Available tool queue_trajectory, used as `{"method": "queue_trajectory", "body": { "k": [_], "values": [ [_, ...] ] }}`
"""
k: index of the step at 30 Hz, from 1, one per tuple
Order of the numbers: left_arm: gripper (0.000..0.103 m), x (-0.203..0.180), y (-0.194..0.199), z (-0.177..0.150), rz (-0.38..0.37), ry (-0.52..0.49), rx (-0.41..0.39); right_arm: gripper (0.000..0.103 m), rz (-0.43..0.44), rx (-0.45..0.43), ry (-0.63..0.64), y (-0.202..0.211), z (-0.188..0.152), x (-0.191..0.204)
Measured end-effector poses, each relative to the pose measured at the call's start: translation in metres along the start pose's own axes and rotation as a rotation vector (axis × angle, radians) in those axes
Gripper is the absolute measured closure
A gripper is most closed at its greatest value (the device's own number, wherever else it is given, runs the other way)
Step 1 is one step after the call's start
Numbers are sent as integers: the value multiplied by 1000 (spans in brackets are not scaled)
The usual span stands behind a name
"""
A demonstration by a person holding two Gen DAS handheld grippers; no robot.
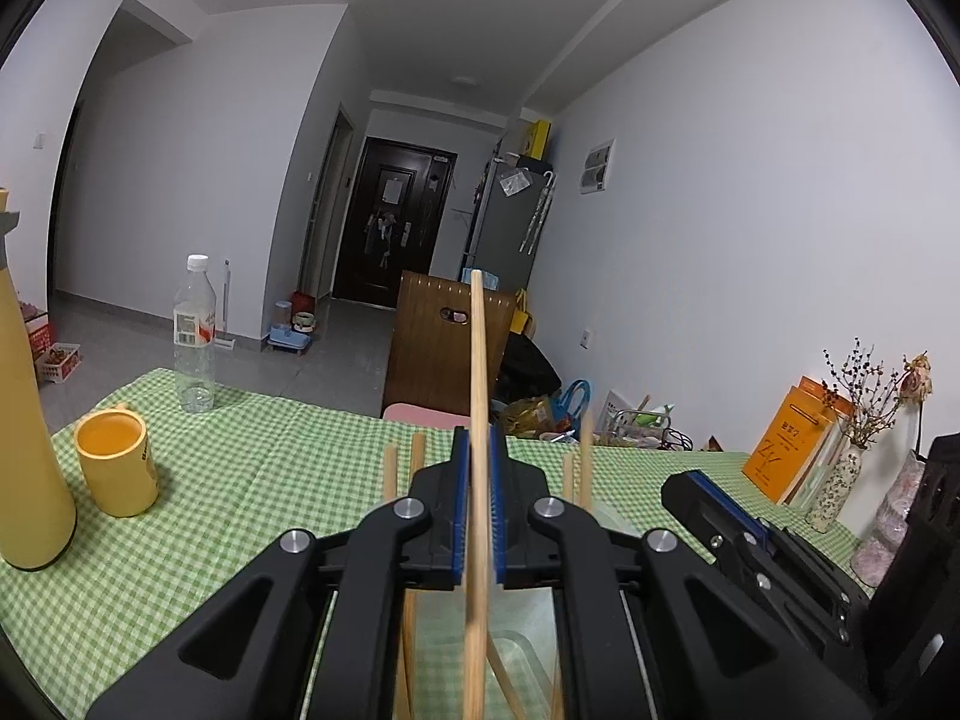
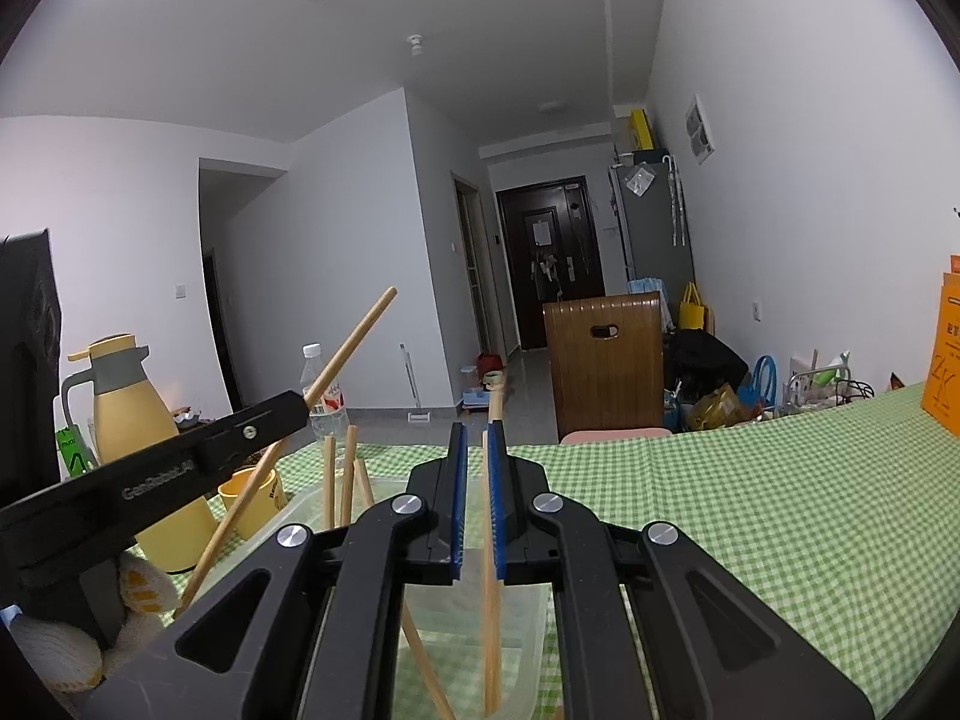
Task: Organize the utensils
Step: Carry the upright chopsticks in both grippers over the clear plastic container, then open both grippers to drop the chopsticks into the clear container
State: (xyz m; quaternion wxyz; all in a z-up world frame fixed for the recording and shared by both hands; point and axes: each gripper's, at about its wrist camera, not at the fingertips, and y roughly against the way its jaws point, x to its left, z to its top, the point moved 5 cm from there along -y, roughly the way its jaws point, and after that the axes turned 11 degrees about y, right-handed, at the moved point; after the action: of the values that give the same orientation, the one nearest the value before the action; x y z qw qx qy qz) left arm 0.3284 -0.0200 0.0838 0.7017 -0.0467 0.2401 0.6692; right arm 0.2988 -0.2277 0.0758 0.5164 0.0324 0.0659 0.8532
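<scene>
Showing flask (image 2: 141,450) (right view whole), gloved hand (image 2: 141,591)

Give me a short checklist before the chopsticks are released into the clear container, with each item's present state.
1. Left hand-held gripper clamps its chopstick: ok.
2. Right hand-held gripper clamps its chopstick: ok.
3. Both chopsticks are above the clear container: ok.
4. Lower tips reach the container floor: cannot tell.
5. Other chopsticks already stand inside: ok.
6. Yellow cup stands apart from the container: ok.
</scene>
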Motion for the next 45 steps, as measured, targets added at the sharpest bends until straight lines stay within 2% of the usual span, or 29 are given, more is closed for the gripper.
{"method": "queue_trajectory", "body": {
  "k": [11,14,15,16,18,23,26,29,31,32,33,35,39,45],
  "values": [
    [99,0,-9,0,19,8,1,96,5,-2,-15,6,-4,-8],
    [99,1,-11,-3,34,13,26,96,2,2,-18,8,-7,-8],
    [92,3,-10,-4,25,24,31,96,3,3,-19,9,-8,-8],
    [77,5,-8,-4,14,28,35,96,3,4,-19,10,-9,-8],
    [55,10,-1,-6,9,30,26,96,-3,5,-14,15,-10,-8],
    [45,31,28,-1,11,57,-6,96,-11,14,-12,24,-14,-11],
    [43,44,43,2,22,73,-13,96,-18,22,-13,31,-17,-11],
    [33,54,60,4,36,80,-19,95,-21,28,-24,40,-19,-12],
    [20,59,73,4,46,77,-22,85,-25,32,-31,45,-18,-13],
    [16,61,79,4,52,72,-26,65,-28,33,-33,48,-19,-13],
    [8,62,83,3,56,68,-29,35,-32,35,-39,53,-19,-14],
    [7,64,95,1,63,52,-42,10,-32,38,-52,61,-19,-13],
    [7,64,117,-9,87,5,-47,8,-81,57,-38,80,-23,-10],
    [7,69,145,-25,95,-9,-29,8,-123,73,-14,109,-34,2]
  ]
}}
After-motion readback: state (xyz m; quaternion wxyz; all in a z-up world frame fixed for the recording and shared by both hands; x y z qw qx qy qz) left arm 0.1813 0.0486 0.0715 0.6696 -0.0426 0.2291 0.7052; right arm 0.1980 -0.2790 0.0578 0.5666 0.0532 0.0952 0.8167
